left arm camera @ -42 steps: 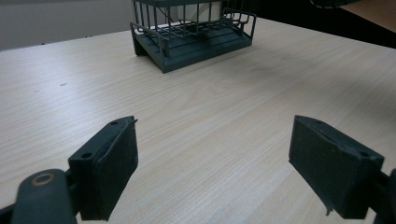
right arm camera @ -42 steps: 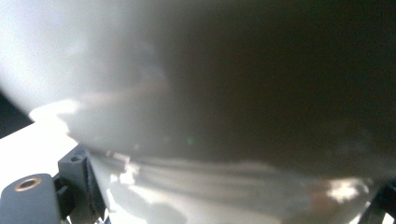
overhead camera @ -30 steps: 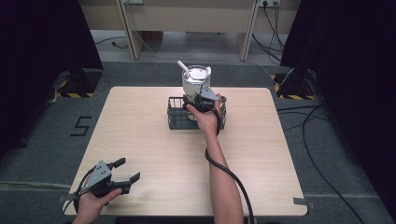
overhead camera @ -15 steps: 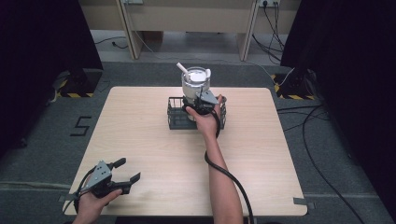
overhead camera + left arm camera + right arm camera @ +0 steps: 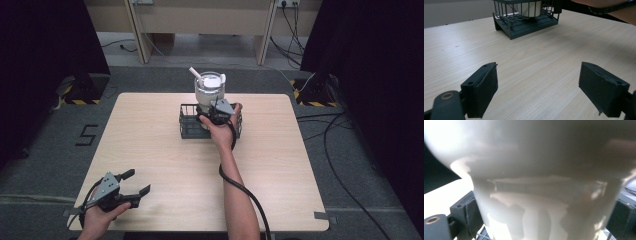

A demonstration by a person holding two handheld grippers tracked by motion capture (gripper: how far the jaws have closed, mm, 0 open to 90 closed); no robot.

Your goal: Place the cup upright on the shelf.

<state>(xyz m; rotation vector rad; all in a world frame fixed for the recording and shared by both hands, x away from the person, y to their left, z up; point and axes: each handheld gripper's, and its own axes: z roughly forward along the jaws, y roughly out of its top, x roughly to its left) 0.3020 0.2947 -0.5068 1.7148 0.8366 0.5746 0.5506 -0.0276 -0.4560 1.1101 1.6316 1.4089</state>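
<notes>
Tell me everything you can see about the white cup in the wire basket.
The white cup stands upright in the dark wire basket at the far middle of the table, rising well above the basket's rim. Its body looks like smooth pale plastic or paper, with a white lid and a straw slanting from the top. The right gripper has its jaws on either side of the lower body.

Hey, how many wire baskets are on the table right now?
1. The dark wire basket sits at the table's far middle, with the white cup standing in it and the right gripper closed around the cup. Nothing suggests another is hidden.
</notes>
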